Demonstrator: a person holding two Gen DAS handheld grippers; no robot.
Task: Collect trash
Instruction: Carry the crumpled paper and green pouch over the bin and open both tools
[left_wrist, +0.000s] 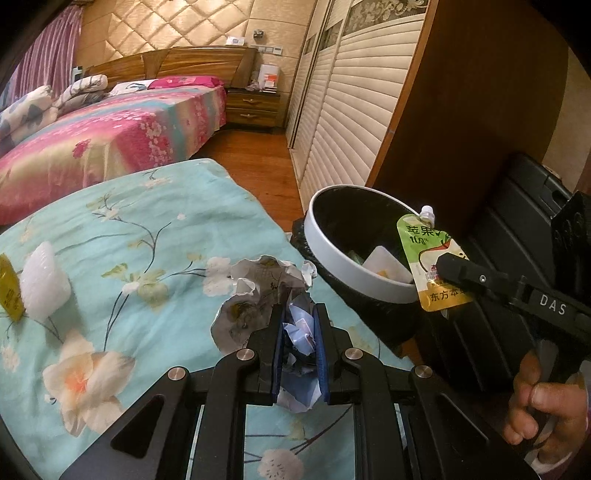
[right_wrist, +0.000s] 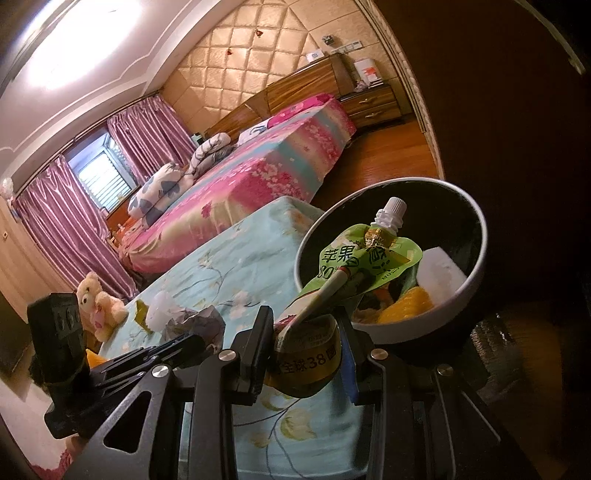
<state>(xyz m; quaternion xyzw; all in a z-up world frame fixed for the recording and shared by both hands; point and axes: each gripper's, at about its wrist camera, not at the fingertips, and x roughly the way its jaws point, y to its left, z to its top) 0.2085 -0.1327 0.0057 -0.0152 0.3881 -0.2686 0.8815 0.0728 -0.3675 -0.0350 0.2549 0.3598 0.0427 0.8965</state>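
I have both hands loaded. My left gripper (left_wrist: 299, 347) has its fingers (left_wrist: 320, 332) clamped on a crumpled paper wad (left_wrist: 258, 295), which bulges out ahead of the tips over the turquoise floral cloth (left_wrist: 147, 229) on the counter. My right gripper (right_wrist: 306, 343) has its fingers closed on the lower end of a green fruit pouch (right_wrist: 354, 258); its long axis runs forward and up from the grip, the white spout (right_wrist: 391, 210) leading.

What matters next is where each piece sits against the trash bin (left_wrist: 332, 251). In the right wrist view the pouch's upper half already overlaps the mouth of the trash bin (right_wrist: 476, 258), spout towards the far wall, while the held end is at or just short of the near rim; I cannot tell exactly which. In the left wrist view the bin lies ahead and to the right of the paper wad, near but not under it, with my right gripper (left_wrist: 454, 269) between the two.

So I judge the right hand nearer to a drop: a little further forward, then release. The left must travel rightward past the cloth's edge before letting go. A white plastic piece (left_wrist: 44, 288) and a yellow wrapper (left_wrist: 9, 291) are left on the cloth.
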